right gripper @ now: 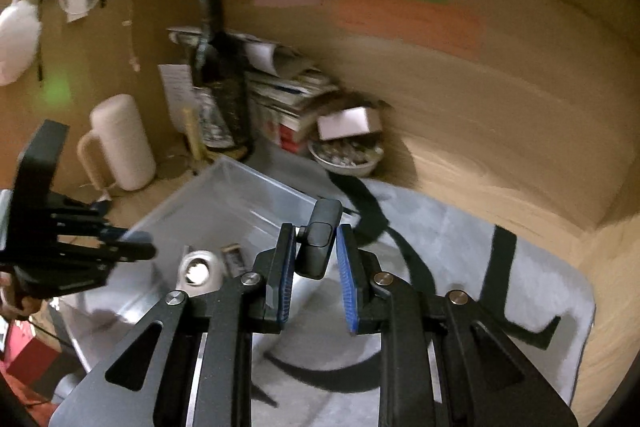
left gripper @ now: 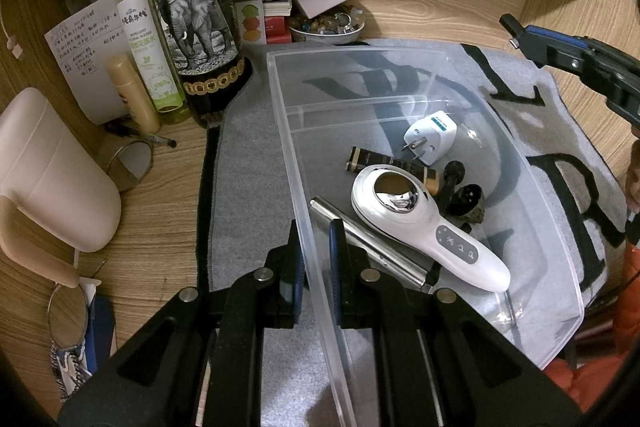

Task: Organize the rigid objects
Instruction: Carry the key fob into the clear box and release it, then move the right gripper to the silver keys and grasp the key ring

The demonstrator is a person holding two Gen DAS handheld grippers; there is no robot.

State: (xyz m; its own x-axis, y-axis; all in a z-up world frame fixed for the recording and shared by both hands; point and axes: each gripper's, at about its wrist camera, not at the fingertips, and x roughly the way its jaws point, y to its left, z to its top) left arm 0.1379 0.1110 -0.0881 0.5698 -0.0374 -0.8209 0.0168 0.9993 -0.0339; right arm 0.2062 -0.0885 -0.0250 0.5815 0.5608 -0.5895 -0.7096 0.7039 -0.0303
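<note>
The clear plastic bin's [left gripper: 304,227] near wall is clamped by the left claw [left gripper: 314,259]. A small black device [right gripper: 318,243] (blurred) sits between the right claw's [right gripper: 316,267] parted pads, touching only the left one.

The whole right wrist view is smeared by motion: the coloured notes [right gripper: 404,11] on the wall carry no readable marks, and the bowl's [right gripper: 346,157] contents cannot be made out. In the left wrist view, the right claw [left gripper: 516,33] is cut off by the picture's edge. The white massager [left gripper: 424,223] hides part of the steel tube [left gripper: 372,247] and the dark tube [left gripper: 384,163]. The handwritten note [left gripper: 86,55] is too small to read.
</note>
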